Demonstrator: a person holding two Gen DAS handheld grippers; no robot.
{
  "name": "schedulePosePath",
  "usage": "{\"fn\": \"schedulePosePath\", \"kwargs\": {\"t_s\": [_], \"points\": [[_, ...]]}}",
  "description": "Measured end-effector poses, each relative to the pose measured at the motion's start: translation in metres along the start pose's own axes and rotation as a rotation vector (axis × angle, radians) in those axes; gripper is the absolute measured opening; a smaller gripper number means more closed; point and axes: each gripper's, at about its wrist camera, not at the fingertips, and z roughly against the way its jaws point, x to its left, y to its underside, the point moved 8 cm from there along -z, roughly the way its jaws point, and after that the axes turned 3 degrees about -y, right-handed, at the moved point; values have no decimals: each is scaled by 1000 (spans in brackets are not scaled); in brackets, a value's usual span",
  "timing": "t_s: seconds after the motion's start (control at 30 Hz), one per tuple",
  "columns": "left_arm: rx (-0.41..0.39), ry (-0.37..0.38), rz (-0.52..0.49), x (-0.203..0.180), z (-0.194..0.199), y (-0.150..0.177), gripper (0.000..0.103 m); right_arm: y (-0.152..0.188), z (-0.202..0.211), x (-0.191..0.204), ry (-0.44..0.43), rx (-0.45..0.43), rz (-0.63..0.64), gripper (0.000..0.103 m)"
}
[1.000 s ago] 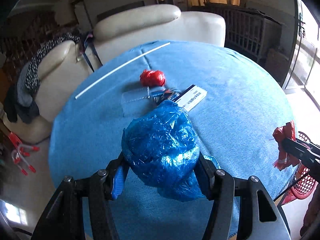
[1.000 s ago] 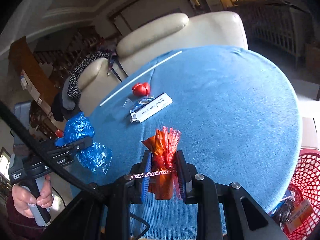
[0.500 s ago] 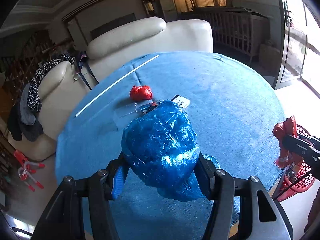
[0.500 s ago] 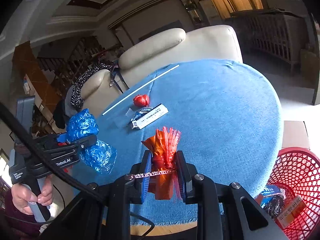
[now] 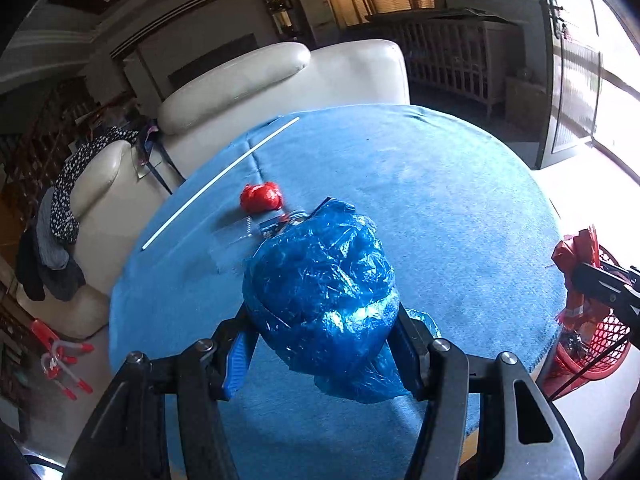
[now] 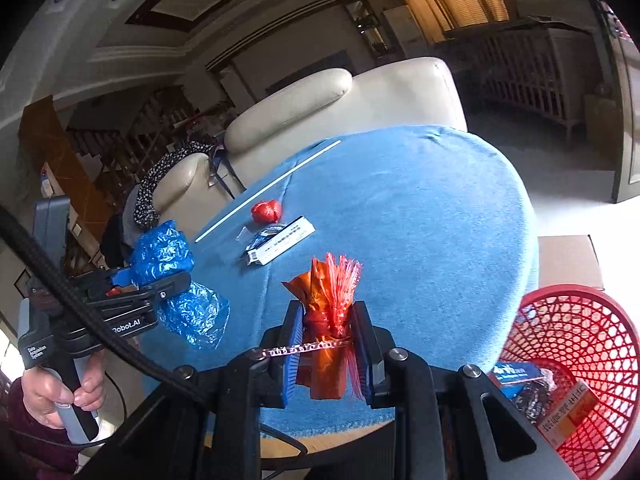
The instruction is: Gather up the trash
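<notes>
**A:** What is on the left?

**B:** The left gripper (image 5: pixel 322 350) has its fingers partly spread, clamped on a crumpled blue plastic bag (image 5: pixel 320 280) above the near edge of the round blue-clothed table (image 5: pixel 440 200); the bulky bag keeps them apart.

**A:** And the middle?

**B:** A red wad (image 6: pixel 266 211), a white box (image 6: pixel 280 240) and a thin white stick (image 6: pixel 268 190) lie uncollected on the cloth.

**A:** The right?

**B:** The right gripper (image 6: pixel 326 354) pinches a red-orange wrapper (image 6: pixel 326 304), fingers almost together. A red basket (image 6: pixel 580 344), with trash inside, sits on the floor just right of it, probably the drop point.
</notes>
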Motion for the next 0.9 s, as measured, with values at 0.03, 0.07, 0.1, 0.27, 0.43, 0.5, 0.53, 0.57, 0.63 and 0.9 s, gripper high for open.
{"fn": "schedulePosePath", "kwargs": {"t_s": [0.03,0.07,0.1,0.27,0.43,0.5,0.53,0.57,0.63,0.9], "points": [[-2,1,-5,-3,1,-1,62,0,2,-3,3,-3,-5,26],[-6,4,-13,-6,2,-2,62,0,5,-5,8,-6,-9,26],[-8,7,-17,-9,3,-3,62,1,7,-8,14,-8,-12,26],[-24,15,-50,-25,7,-9,62,3,21,-23,42,-23,-35,26],[-35,27,-87,-41,10,-13,62,4,34,-39,68,-41,-63,26],[-39,32,-101,-47,11,-16,62,4,40,-46,79,-49,-73,26],[-44,35,-109,-52,12,-17,62,5,42,-48,82,-52,-78,26],[-47,38,-115,-54,12,-19,62,5,45,-52,88,-56,-86,26],[-52,48,-128,-62,13,-22,62,5,51,-58,100,-67,-94,26],[-83,95,-201,-102,17,-34,62,7,76,-85,141,-102,-136,26]]}}
